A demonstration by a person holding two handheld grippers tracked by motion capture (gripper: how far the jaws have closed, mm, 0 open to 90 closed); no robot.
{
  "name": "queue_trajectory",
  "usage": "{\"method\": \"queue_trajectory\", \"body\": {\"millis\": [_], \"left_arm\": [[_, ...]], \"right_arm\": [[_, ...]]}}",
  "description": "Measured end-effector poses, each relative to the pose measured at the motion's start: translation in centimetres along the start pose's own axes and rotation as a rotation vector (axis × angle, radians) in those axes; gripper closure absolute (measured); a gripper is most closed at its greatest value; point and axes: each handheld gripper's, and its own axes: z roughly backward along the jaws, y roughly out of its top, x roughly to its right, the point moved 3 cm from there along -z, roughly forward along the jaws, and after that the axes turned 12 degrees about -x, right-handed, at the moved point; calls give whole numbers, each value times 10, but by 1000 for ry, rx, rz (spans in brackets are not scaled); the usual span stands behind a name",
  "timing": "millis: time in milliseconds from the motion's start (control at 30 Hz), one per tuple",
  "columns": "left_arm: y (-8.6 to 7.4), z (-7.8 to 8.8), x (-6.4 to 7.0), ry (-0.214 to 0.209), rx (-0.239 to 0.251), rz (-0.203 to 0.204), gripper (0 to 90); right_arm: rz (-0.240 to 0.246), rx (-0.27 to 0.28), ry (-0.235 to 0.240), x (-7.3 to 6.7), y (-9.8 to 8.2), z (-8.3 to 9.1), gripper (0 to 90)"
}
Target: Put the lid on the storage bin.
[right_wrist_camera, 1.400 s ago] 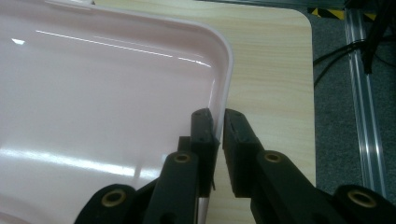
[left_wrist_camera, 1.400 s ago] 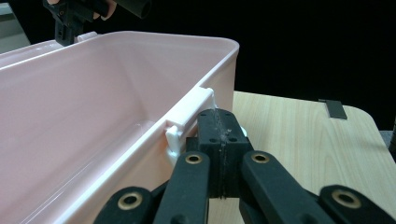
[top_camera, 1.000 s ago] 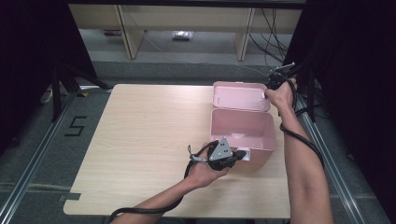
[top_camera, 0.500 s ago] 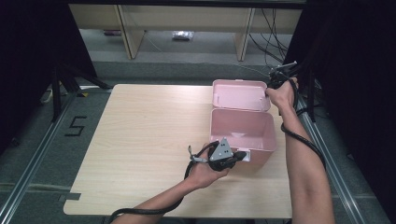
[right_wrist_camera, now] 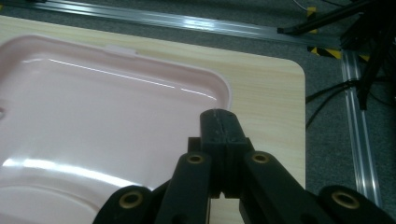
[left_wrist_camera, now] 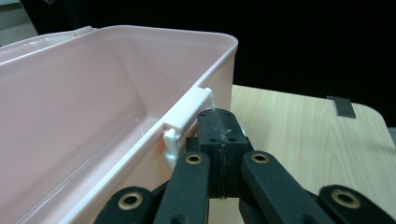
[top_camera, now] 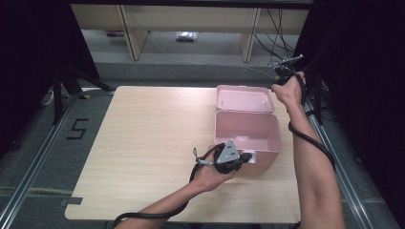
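Two grippers work at an open pink plastic box (top_camera: pixel 246 129) near the right edge of the pale wooden bench (top_camera: pixel 143 138), the left gripper (left_wrist_camera: pixel 219 121), jaws pressed together, at its white front latch (left_wrist_camera: pixel 187 116), the right gripper (right_wrist_camera: pixel 218 122), jaws just closed on nothing, above the flat-lying lid (right_wrist_camera: pixel 93 121), with wide bare bench to the left.

From my remote seat I saw a pale wooden counter (top_camera: pixel 143 143) with rounded corners standing on a grey floor (top_camera: pixel 28 157). An open pink box (top_camera: pixel 248 131) sat on its right half, lid (top_camera: pixel 244 99) flung back flat toward the far edge.
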Motion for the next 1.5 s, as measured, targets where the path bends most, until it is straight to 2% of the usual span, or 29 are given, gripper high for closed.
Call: {"method": "queue_trajectory", "body": {"millis": [33, 67, 133, 167, 200, 233, 267, 333, 367, 433, 467, 500, 567, 633, 667, 700, 767, 800, 833, 900, 1000, 1033, 1100, 1233, 1300, 1333, 1400, 1467, 1500], "left_arm": [[0, 0, 0, 0, 0, 0, 900], [0, 0, 0, 1, 3, -2, 900], [0, 0, 0, -4, -1, -2, 900], [0, 0, 0, -4, -2, -3, 900], [0, 0, -1, -5, -2, -2, 900], [0, 0, -1, -6, -3, 0, 900], [0, 0, -2, -2, 7, -11, 900], [-1, 0, 0, -6, -2, 13, 900], [-1, 0, 0, -5, -2, 11, 900], [-1, 0, -1, -6, 4, 5, 900], [-1, 0, -1, -7, 5, 7, 900], [-1, 0, -1, -7, 4, 6, 900], [-1, 0, -1, -9, 3, 6, 900], [-1, 0, -1, -9, 3, 5, 900], [-1, 0, -1, -9, 3, 6, 900], [-1, 0, -1, -9, 3, 6, 900], [-1, 0, -1, -9, 4, 6, 900], [-1, 0, -1, -10, 4, 6, 900], [-1, 0, -1, -10, 5, 7, 900], [-1, 0, -1, -9, 3, 5, 900], [0, 0, -1, -6, 1, 5, 900], [0, 0, -1, -6, 0, 6, 900], [0, 0, -1, -7, -2, 7, 900], [0, 0, -1, -9, -4, 12, 900], [0, 0, -1, -9, -10, 15, 900], [0, 1, -1, -7, -11, 13, 900], [0, 0, 0, -5, -10, 15, 900], [0, 1, 1, -5, -11, 19, 900], [0, 1, 1, -5, -13, 16, 900]], "right_arm": [[16, 6, -19, 3, 0, -3, 900], [-22, -8, -10, 2, 0, -6, 899], [-49, -26, -5, 5, -2, -13, 853], [-33, -24, -16, 9, -2, -18, 841], [-65, -45, -8, 8, -3, -21, 834], [-53, -41, -10, 9, -3, -23, 827], [-67, -54, 3, 9, -4, -26, 814], [-57, -55, -1, 10, -4, -32, 784], [-87, -62, 3, 8, -4, -34, 776], [-62, -80, -7, 10, -3, -40, 770], [-90, -96, 1, 8, -4, -42, 767], [-76, -93, -1, 9, -4, -45, 765], [-106, -109, 7, 6, -4, -48, 766], [-99, -112, 2, 8, -3, -51, 771], [-131, -118, 9, 6, -3, -51, 776], [-108, -101, -1, 8, -2, -52, 778], [-112, -117, 2, 9, -2, -52, 779], [-150, -129, 17, 7, -2, -52, 780], [-121, -116, 6, 10, -1, -53, 785], [-109, -128, 10, 10, -2, -54, 815], [-119, -140, 18, 8, -2, -55, 850], [-139, -145, 22, 6, -1, -54, 856], [-137, -134, 25, 7, -1, -53, 866], [-183, -121, 50, 7, -1, -48, 878], [-161, -105, 39, 8, 0, -45, 881], [-183, -112, 46, 6, 0, -43, 882], [-154, -94, 35, 8, 1, -41, 884], [-154, -91, 38, 7, 1, -38, 886], [-179, -89, 47, 5, 1, -37, 887]]}}
